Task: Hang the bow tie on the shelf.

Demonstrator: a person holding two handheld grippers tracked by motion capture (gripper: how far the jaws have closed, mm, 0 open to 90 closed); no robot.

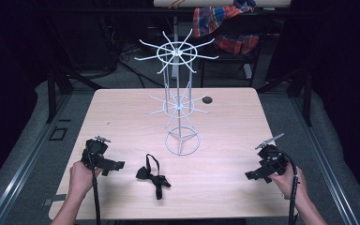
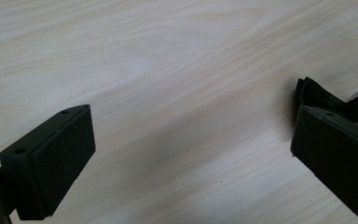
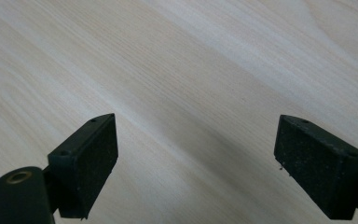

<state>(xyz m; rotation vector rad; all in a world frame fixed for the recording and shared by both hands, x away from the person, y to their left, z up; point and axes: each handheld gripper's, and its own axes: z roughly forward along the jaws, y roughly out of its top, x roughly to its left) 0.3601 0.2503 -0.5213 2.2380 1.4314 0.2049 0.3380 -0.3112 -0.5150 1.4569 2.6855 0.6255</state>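
Observation:
A black bow tie (image 1: pixel 152 175) with a thin strap lies on the wooden table (image 1: pixel 122 117) near the front, left of centre. A white wire display rack (image 1: pixel 180 108) with two tiers of radiating hooks stands at the table's middle. My left gripper (image 1: pixel 115 166) is held low at the front left, open, its jaws pointing right toward the bow tie; part of the bow tie (image 2: pixel 317 95) peeks past its right jaw. My right gripper (image 1: pixel 254 175) is held at the front right, open (image 3: pixel 196 158) over bare wood, jaws pointing left.
A dark round hole (image 1: pixel 207 100) sits in the tabletop behind the rack. A plaid cloth (image 1: pixel 225 26) hangs over furniture beyond the table. Grey floor and dark frame legs surround the table.

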